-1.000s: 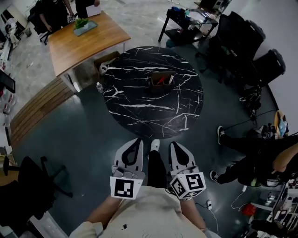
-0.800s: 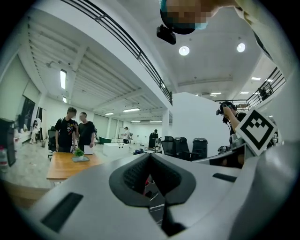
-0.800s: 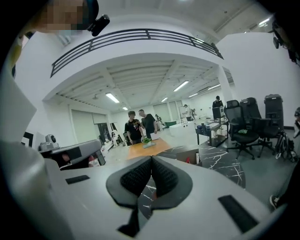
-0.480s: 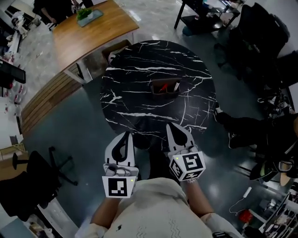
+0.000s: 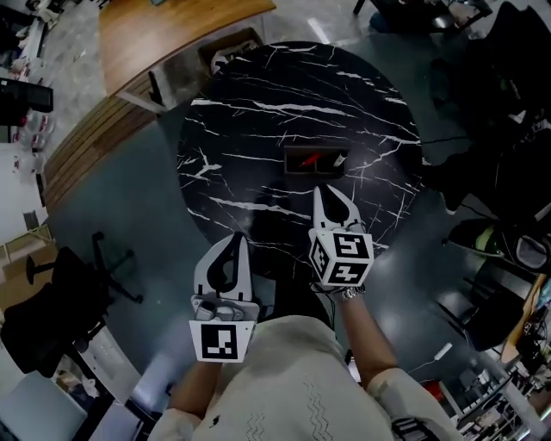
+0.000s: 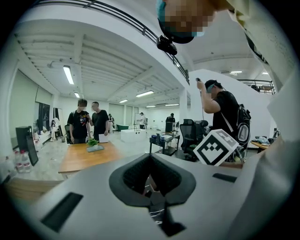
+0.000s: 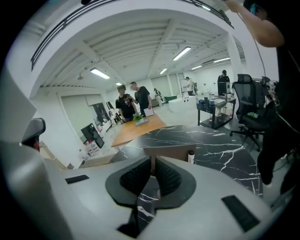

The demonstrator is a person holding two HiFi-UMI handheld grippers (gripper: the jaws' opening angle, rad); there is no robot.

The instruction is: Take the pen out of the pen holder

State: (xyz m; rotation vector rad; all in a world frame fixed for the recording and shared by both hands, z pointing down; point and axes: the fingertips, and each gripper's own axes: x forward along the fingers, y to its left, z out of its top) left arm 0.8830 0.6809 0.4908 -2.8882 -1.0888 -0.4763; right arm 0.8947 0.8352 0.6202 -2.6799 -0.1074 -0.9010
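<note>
A brown open-topped pen holder [image 5: 314,160] stands near the middle of the round black marble table [image 5: 258,129]. In it lie a red pen [image 5: 310,158] and a white pen [image 5: 339,160]. My right gripper [image 5: 319,190] is over the table, shut and empty, its tips just short of the holder's near side. In the right gripper view the holder [image 7: 176,151] lies straight beyond the right gripper [image 7: 153,160], with a white pen [image 7: 191,157] at its right end. My left gripper [image 5: 236,239] hangs back at the table's near edge, shut and empty. In the left gripper view the left gripper [image 6: 151,157] points level across the room.
A wooden table [image 5: 172,26] and a slatted bench [image 5: 86,146] lie beyond the marble table at the left. A black office chair [image 5: 60,301] stands on the floor to my left, dark chairs [image 5: 508,77] at the right. Two people [image 6: 86,124] stand far off.
I have come closer to the marble table. The right gripper has gone forward over the tabletop toward the holder; the left gripper has stayed back at the edge. Both remain shut.
</note>
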